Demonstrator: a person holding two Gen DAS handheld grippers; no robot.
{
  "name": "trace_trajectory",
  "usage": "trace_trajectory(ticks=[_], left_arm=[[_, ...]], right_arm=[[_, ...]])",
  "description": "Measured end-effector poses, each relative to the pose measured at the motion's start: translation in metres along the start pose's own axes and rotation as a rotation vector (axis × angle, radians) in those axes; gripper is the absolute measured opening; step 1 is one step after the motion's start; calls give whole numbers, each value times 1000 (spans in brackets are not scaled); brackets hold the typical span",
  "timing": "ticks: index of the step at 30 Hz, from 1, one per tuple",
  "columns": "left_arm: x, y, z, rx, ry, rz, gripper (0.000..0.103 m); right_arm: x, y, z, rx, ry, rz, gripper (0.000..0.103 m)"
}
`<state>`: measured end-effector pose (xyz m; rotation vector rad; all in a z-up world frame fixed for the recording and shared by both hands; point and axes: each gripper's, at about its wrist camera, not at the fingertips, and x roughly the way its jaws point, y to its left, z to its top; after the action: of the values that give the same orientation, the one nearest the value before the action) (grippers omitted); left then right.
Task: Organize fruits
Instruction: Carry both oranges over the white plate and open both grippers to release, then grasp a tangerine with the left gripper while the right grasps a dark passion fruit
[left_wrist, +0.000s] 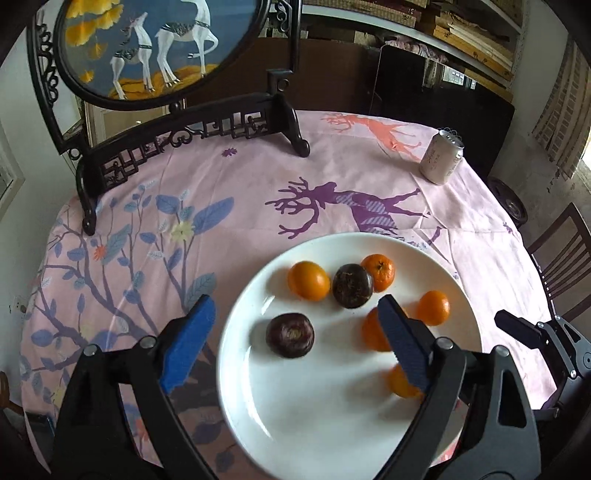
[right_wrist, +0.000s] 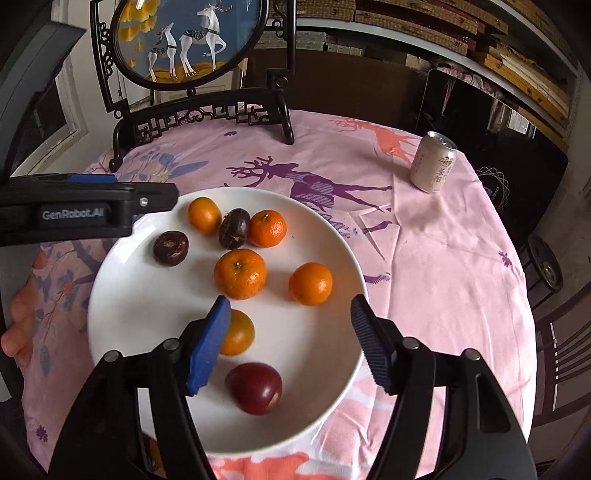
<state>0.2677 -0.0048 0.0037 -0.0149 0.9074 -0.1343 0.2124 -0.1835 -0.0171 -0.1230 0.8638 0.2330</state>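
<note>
A white plate (left_wrist: 314, 406) (right_wrist: 147, 295) sits on the pink tablecloth near the table's front. On it lie several oranges, among them one mid-plate (right_wrist: 240, 273) and one at the back (left_wrist: 308, 280). Two dark purple fruits (left_wrist: 290, 335) (left_wrist: 352, 285) and a red plum (right_wrist: 255, 387) share the plate. My left gripper (left_wrist: 295, 301) hangs open over the plate's left part, nothing between its blue pads. My right gripper (right_wrist: 290, 300) is open over the plate's near right part; an orange (right_wrist: 238, 332) lies partly behind its left pad. Neither holds fruit.
A pale drink can (left_wrist: 441, 157) (right_wrist: 432, 164) stands at the back right. A dark carved stand with a round deer picture (left_wrist: 192, 136) (right_wrist: 199, 114) occupies the back left. A wooden chair (left_wrist: 561, 258) is beside the table's right edge. A person's hand (right_wrist: 18, 321) rests at left.
</note>
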Motion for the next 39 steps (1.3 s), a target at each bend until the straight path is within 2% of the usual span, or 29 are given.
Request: trace_trajectory(ticks=[1, 3, 5, 11, 19, 23, 26, 29, 31, 37, 39], left_arm=[[-13, 3, -8, -11, -12, -11, 94], [-37, 8, -30, -18, -33, -4, 96], [-57, 12, -53, -24, -52, -2, 98], [-88, 24, -103, -85, -78, 0, 98], [-100, 24, -126, -84, -75, -10, 98], [-104, 22, -147, -45, -64, -37, 98], [-105, 24, -176, 0, -30, -93, 98], [-105, 32, -204, 0, 14, -115, 98], [-104, 36, -217, -18, 40, -124, 98], [-110, 35, -241, -54, 69, -134, 98], [-112, 30, -246, -36, 71, -127, 98]], right_arm=[[-10, 1, -6, 4, -2, -1, 77], [-34, 7, -22, 1, -23, 1, 95], [-54, 14, -38, -3, -66, -9, 97], [-78, 27, -54, -4, -96, 6, 97], [-92, 31, -61, 2, -110, 12, 98], [-92, 33, -82, -14, -70, 2, 97], [-89, 32, -115, -35, -29, -15, 97], [-84, 29, -143, -46, 18, -18, 97], [-81, 28, -156, -48, 33, 8, 97], [-61, 33, -169, -72, 53, 40, 97], [-52, 35, -169, -80, 67, 54, 91]])
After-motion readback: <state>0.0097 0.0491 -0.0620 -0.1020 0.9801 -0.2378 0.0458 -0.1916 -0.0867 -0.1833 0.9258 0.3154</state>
